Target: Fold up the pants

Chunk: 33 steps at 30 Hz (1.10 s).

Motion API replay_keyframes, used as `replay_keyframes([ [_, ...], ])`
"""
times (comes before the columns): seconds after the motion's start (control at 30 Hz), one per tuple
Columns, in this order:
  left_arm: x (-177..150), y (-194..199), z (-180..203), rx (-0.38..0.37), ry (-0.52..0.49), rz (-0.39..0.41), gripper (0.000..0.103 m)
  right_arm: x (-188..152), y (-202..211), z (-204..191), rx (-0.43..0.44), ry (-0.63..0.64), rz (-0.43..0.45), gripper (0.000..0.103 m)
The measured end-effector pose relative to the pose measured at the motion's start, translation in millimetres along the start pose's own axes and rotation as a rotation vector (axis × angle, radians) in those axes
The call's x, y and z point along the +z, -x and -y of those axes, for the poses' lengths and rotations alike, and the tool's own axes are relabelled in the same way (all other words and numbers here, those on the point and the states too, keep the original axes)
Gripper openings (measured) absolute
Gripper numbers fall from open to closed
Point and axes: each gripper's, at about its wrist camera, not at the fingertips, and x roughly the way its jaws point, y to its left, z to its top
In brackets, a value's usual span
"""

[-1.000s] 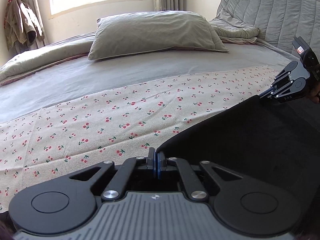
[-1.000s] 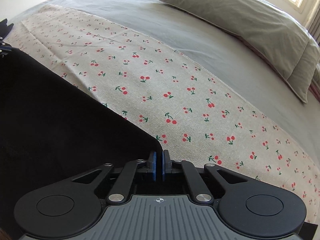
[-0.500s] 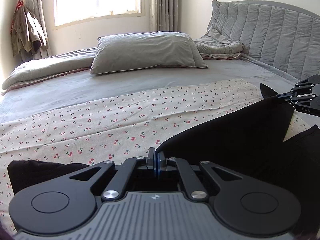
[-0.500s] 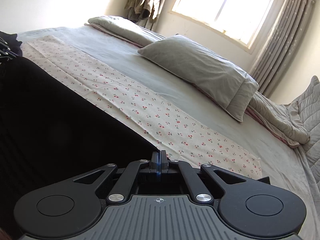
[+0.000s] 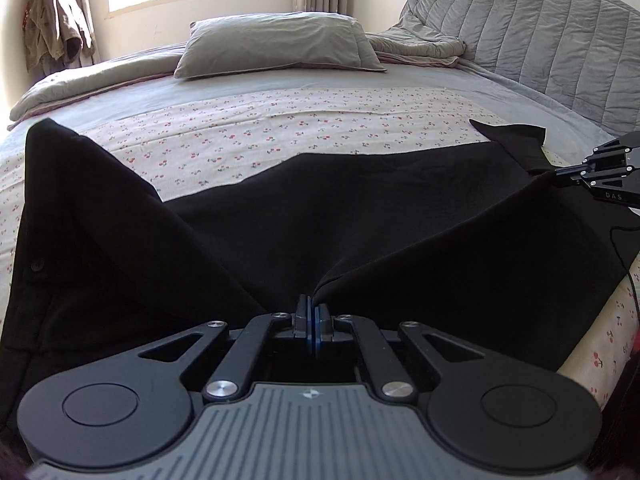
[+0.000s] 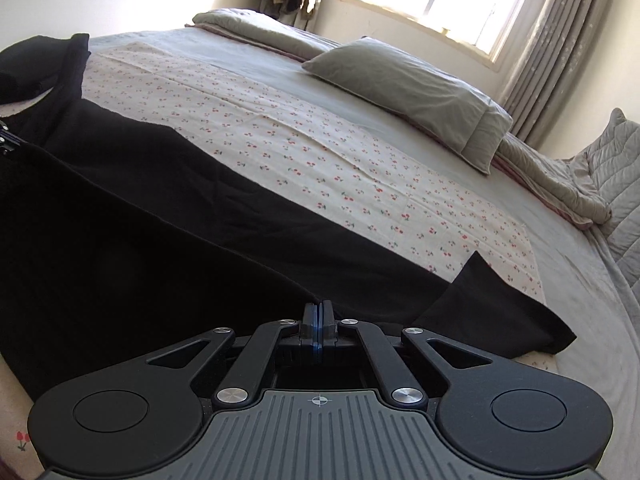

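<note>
Sunlit bedroom: grey bed (image 5: 360, 76) with cherry-print cotton cloth (image 5: 280, 128), grey pillow (image 5: 276, 46). Black fabric pants (image 5: 360, 208) stretched lengthwise left to right across the cloth. Left gripper (image 5: 311, 314) and right gripper (image 6: 317, 314) fingers each pinched closed on pants edge.

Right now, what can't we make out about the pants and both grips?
- Left wrist view: the black pants hide how much cloth the left gripper pinches; folds read as one dark mass.
- Same view: right gripper cut off by the right edge.
- Right wrist view: right gripper bite hidden; pants run off the left edge.
</note>
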Motion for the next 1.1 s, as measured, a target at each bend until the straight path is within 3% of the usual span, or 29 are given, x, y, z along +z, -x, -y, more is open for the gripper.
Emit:
replay_keyframes([
  [0.13,-27,-4,4,0.002,0.030,-0.015,0.002,-22,-5,-14,0.023,-0.009,-0.054,0.000],
  [0.3,-35,2,0,-0.030,0.087,-0.005,0.002,-41,-6,-28,0.034,-0.009,-0.082,0.000],
  [0.4,-40,4,-2,-0.043,0.105,0.003,0.008,-47,-2,-29,0.033,-0.028,-0.071,0.001],
  [0.5,-43,10,-9,-0.067,0.157,0.015,0.029,-52,5,-16,0.103,-0.152,-0.060,0.009],
  [0.57,-45,16,-16,-0.071,0.205,0.034,0.060,-56,9,-2,0.192,-0.272,-0.059,0.016],
  [0.63,-49,24,-25,-0.059,0.257,0.066,0.067,-60,11,12,0.270,-0.398,-0.055,0.041],
  [0.67,-53,28,-26,-0.050,0.282,0.078,0.070,-62,10,18,0.304,-0.459,-0.058,0.046],
  [0.83,-67,39,-54,-0.022,0.512,0.158,0.078,-79,-4,30,0.472,-0.780,-0.107,0.050],
  [1.0,-90,40,-100,-0.003,0.873,0.245,0.078,-86,-19,40,0.540,-0.998,-0.101,0.051],
  [1.1,-96,44,-115,0.031,0.973,0.321,0.075,-86,-26,40,0.549,-1.069,-0.089,0.051],
])
